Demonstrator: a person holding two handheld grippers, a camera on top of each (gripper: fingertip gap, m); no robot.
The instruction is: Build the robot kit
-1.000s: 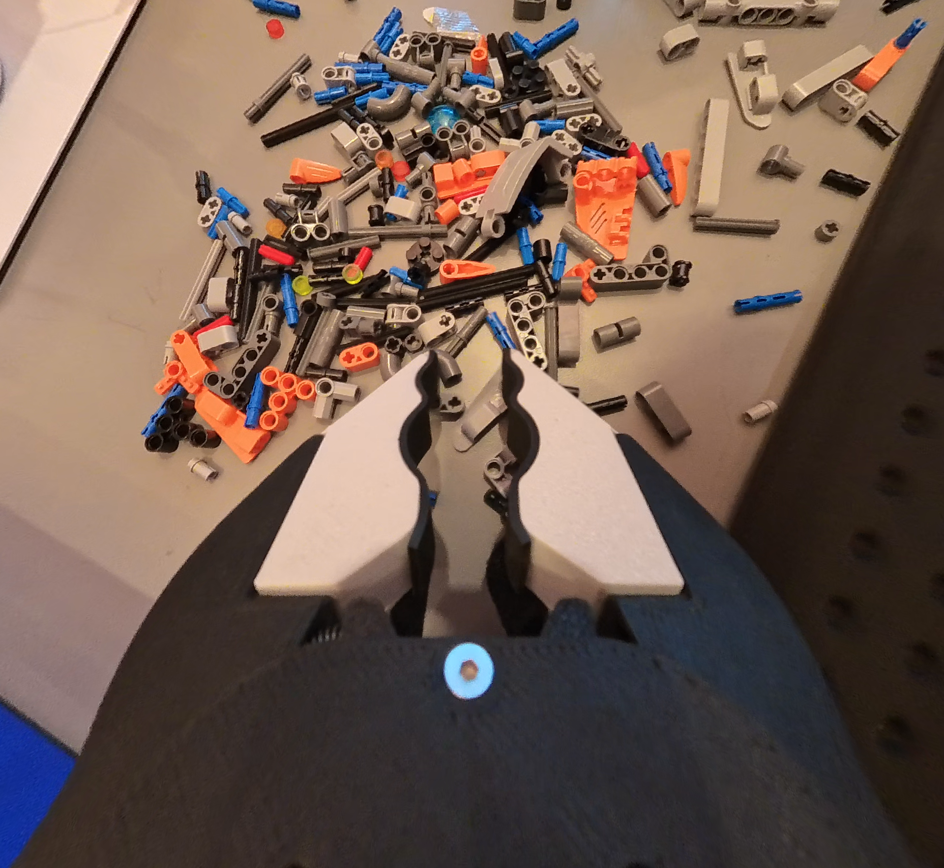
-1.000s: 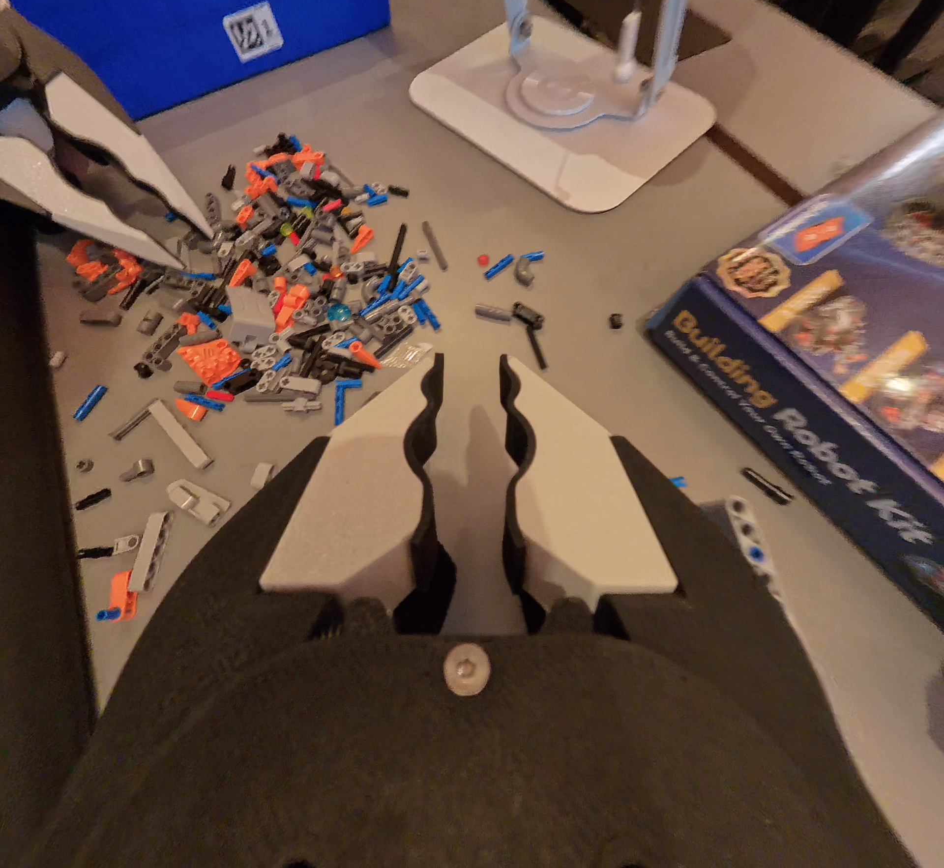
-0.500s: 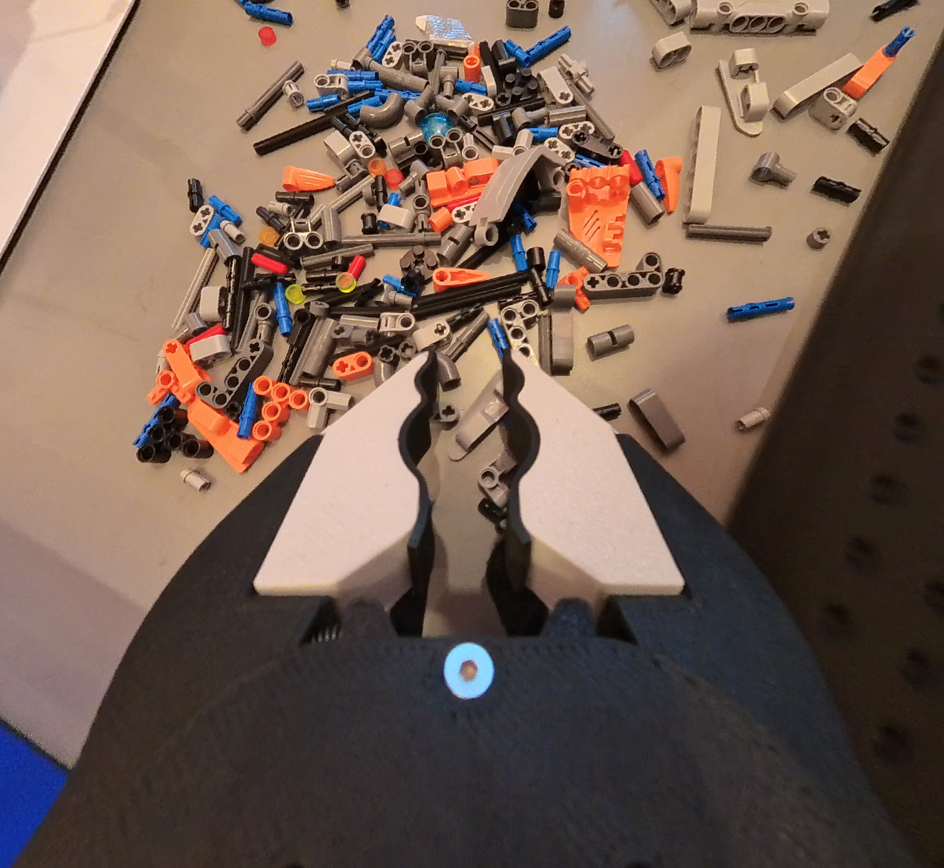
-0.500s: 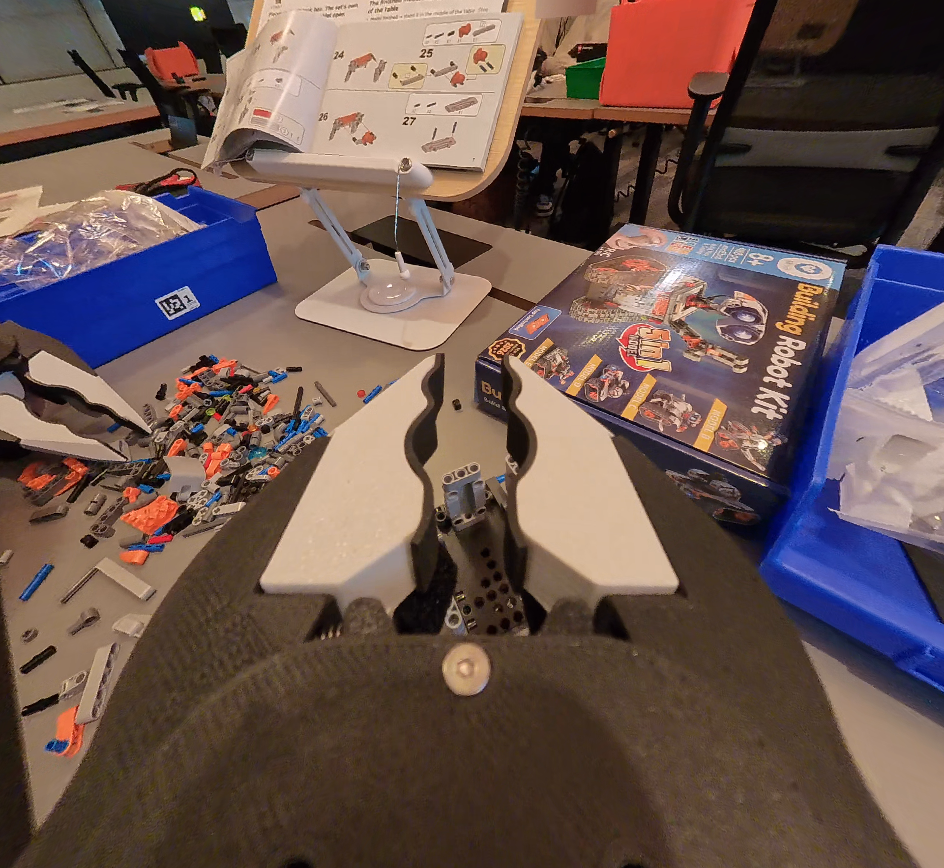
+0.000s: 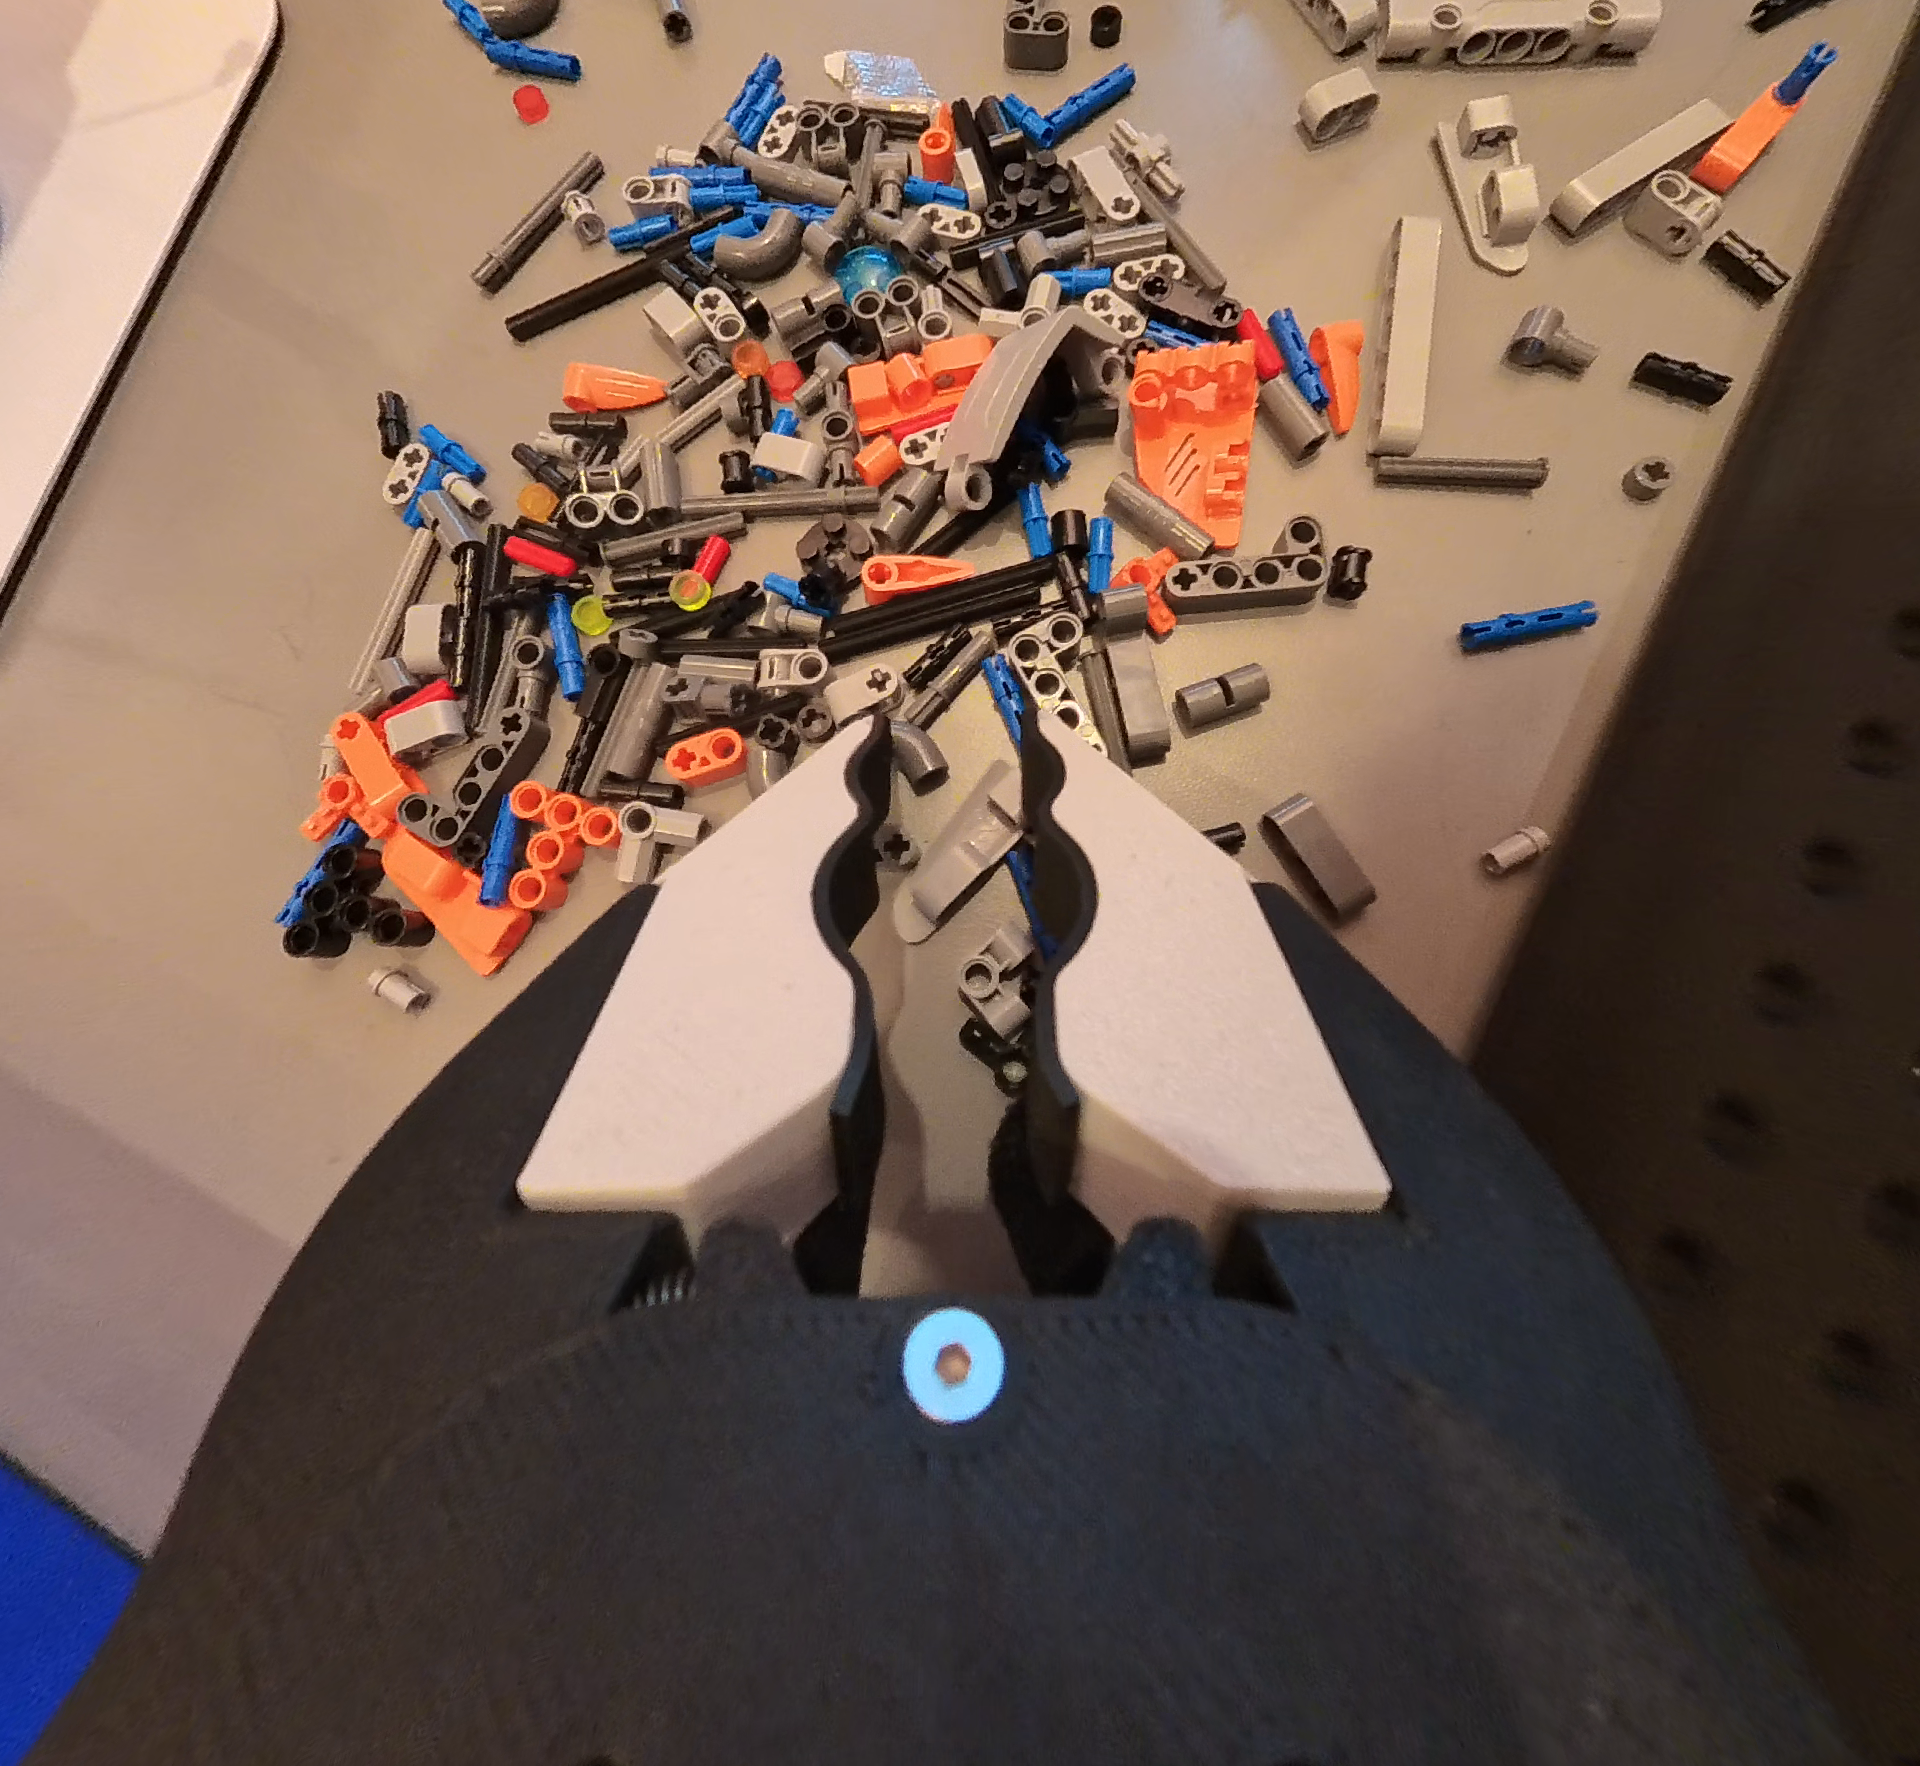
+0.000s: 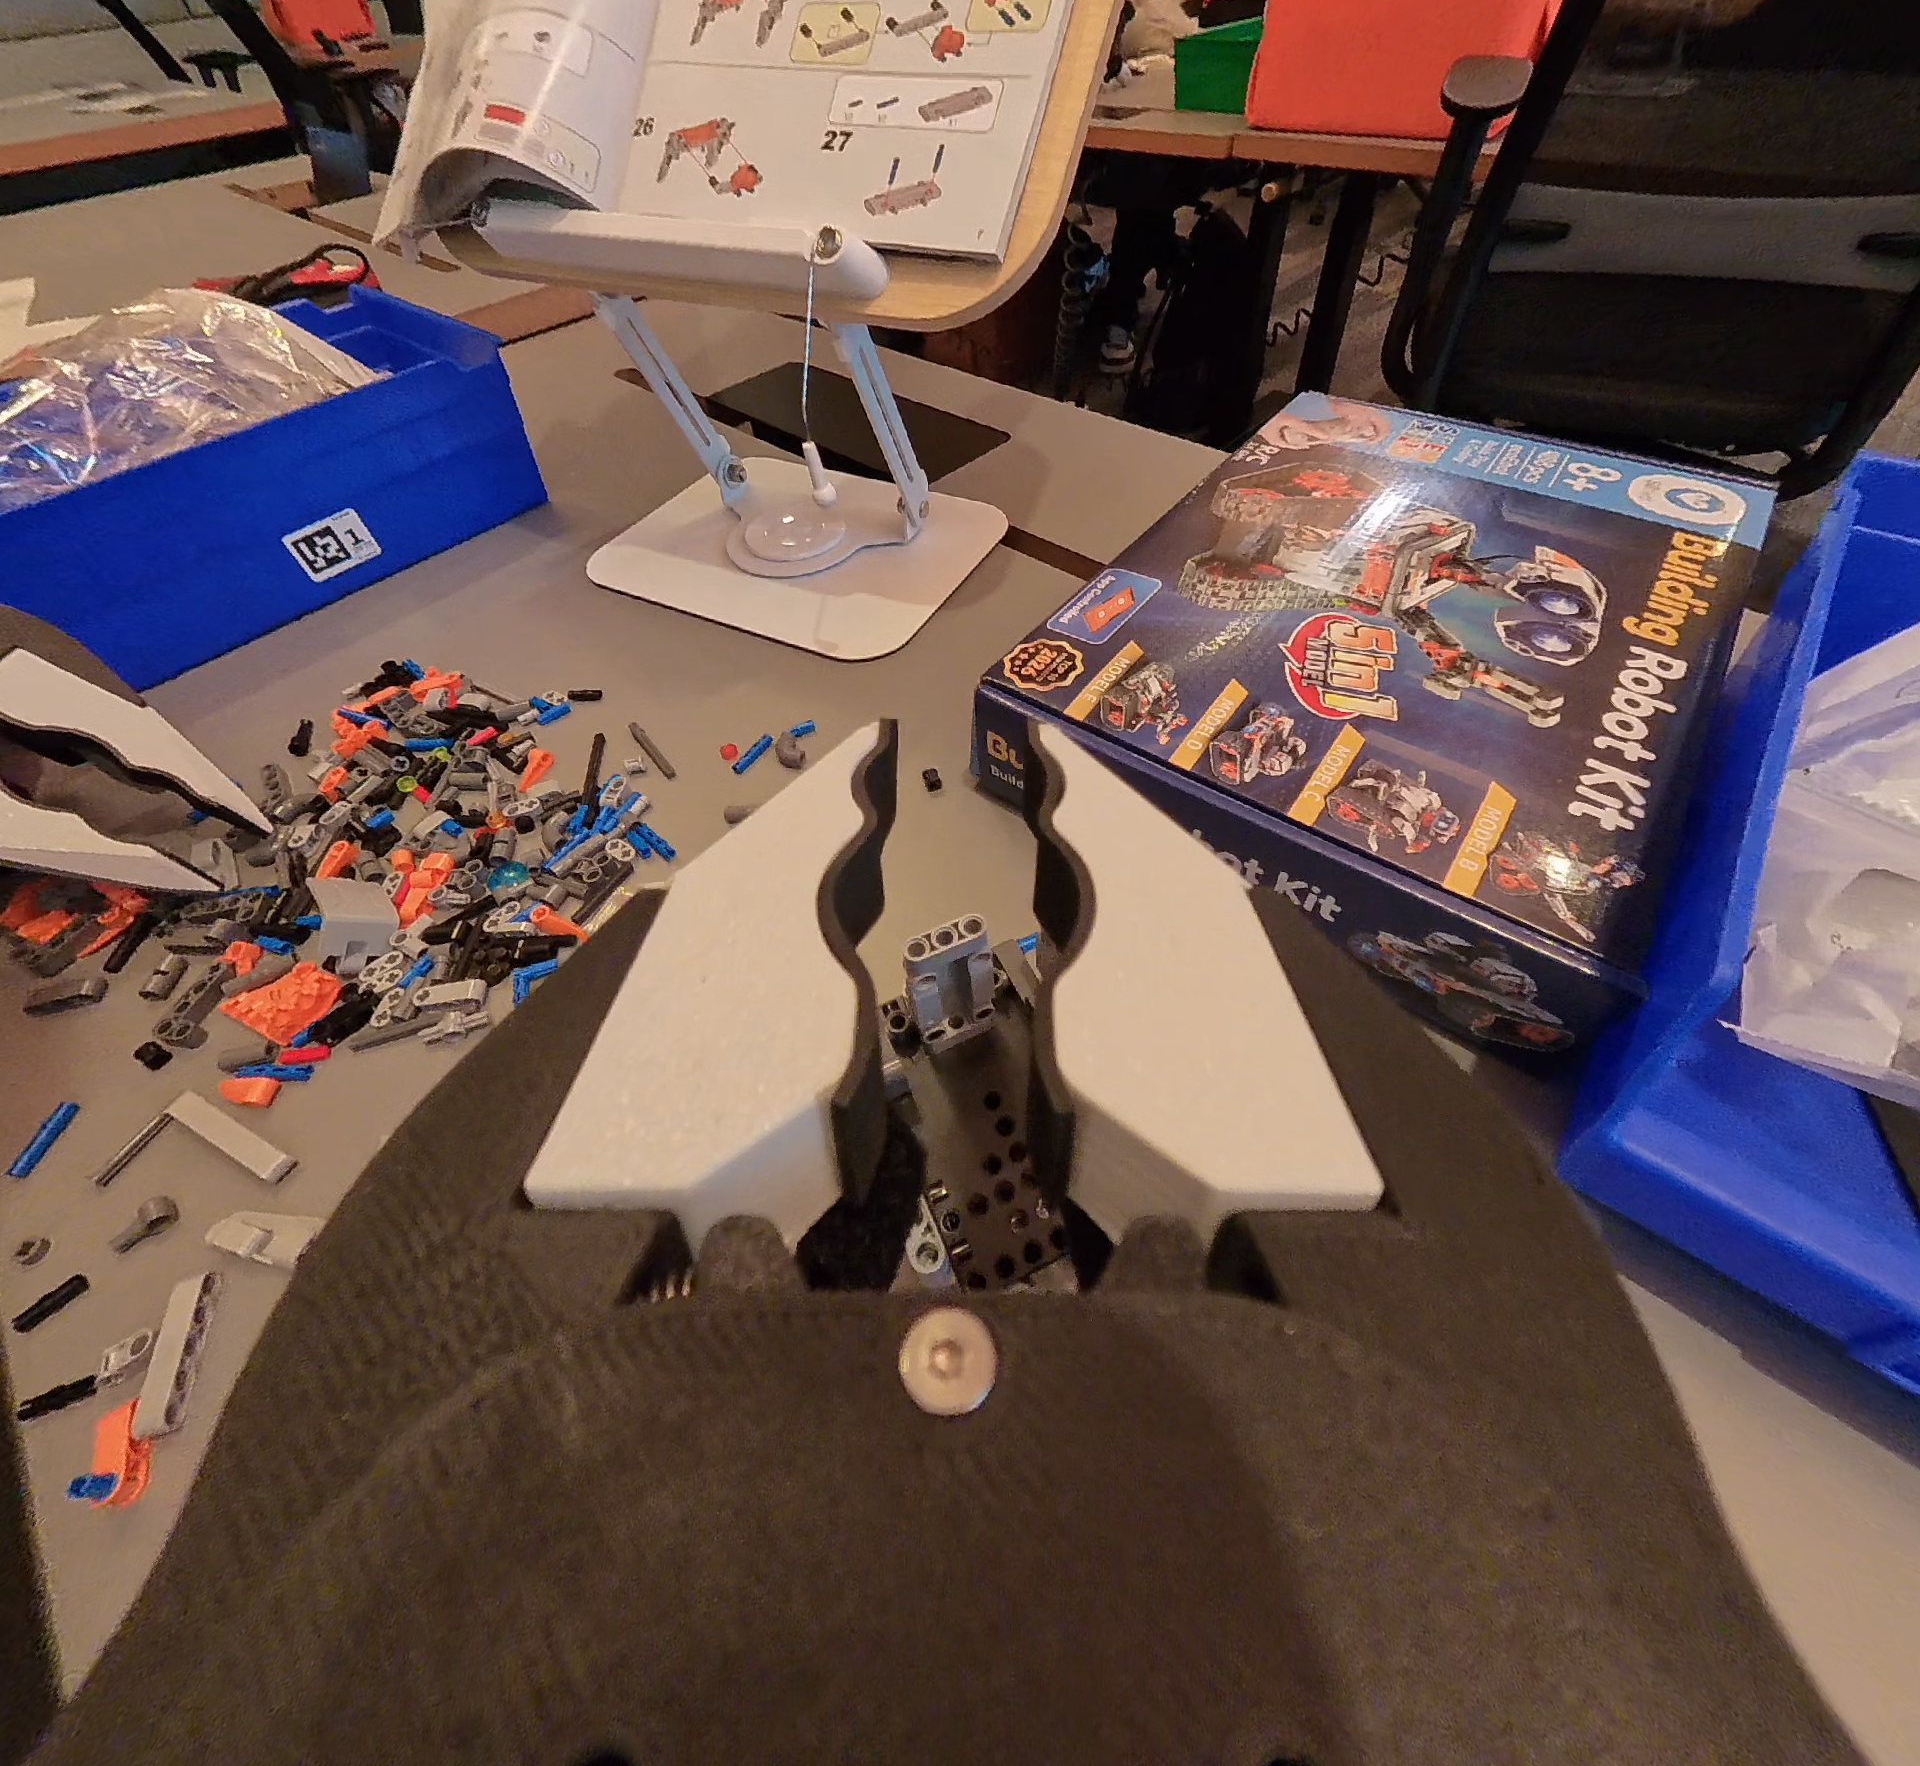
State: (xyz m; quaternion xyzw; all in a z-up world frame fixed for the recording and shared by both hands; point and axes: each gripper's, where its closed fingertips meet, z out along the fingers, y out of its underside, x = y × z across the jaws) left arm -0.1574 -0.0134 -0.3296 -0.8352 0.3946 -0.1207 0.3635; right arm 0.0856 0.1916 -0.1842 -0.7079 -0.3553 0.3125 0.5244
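Observation:
A pile of small building parts (image 5: 831, 469) in grey, black, blue and orange lies on the grey table (image 5: 208, 677). My left gripper (image 5: 956, 729) is open and hovers low over the pile's near edge. A light grey curved piece (image 5: 961, 854) and a small grey connector (image 5: 997, 978) lie on the table between its fingers. My right gripper (image 6: 961, 740) is open and points across the table. Below it, seen between the fingers, a small grey block assembly (image 6: 945, 978) stands on a black perforated plate (image 6: 997, 1186). The left gripper (image 6: 135, 823) and the pile (image 6: 416, 864) also show in the right wrist view.
A white book stand (image 6: 800, 563) holds an open instruction booklet (image 6: 810, 54) at the back. A blue bin (image 6: 260, 511) with plastic bags is at the left, a dark blue kit box (image 6: 1403, 677) and another blue bin (image 6: 1766, 1041) at the right. A dark perforated panel (image 5: 1766, 781) borders the pile. Tip to tip, the grippers are about 35 centimeters apart.
My right gripper has tilted up from the table to face the book stand and box, bringing the grey assembly between its fingers into view. My left gripper has barely moved.

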